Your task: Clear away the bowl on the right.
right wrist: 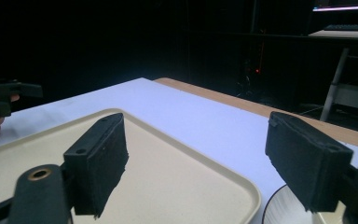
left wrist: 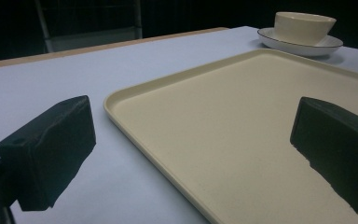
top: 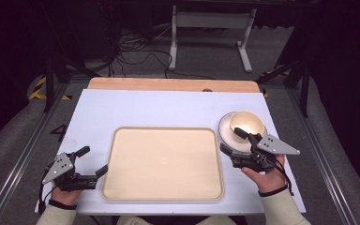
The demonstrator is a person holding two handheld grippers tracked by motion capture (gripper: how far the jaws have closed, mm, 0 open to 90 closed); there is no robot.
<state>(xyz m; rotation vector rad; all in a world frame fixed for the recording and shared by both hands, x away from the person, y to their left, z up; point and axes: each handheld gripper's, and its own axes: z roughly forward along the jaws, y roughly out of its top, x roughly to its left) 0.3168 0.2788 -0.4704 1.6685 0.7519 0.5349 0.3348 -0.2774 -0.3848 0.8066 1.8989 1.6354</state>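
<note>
One cream bowl (top: 247,123) sits upright, mouth up, on one white plate (top: 225,133) at right of frame, beside one empty beige tray (top: 163,161), long axis left-right. Right gripper (top: 232,140) hovers at the plate's near edge, jaws wide, holding nothing. Left gripper (top: 93,161), lower left, likewise wide and empty.

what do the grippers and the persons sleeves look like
Both are black two-jaw tools. The left gripper and right gripper each carry a grey three-cornered plate with small holes on top. The jaws end in blocky black pads with a rough, foam-like face. A black cable trails from the right one. The sleeves are cream, with a dark band at each wrist.
</note>
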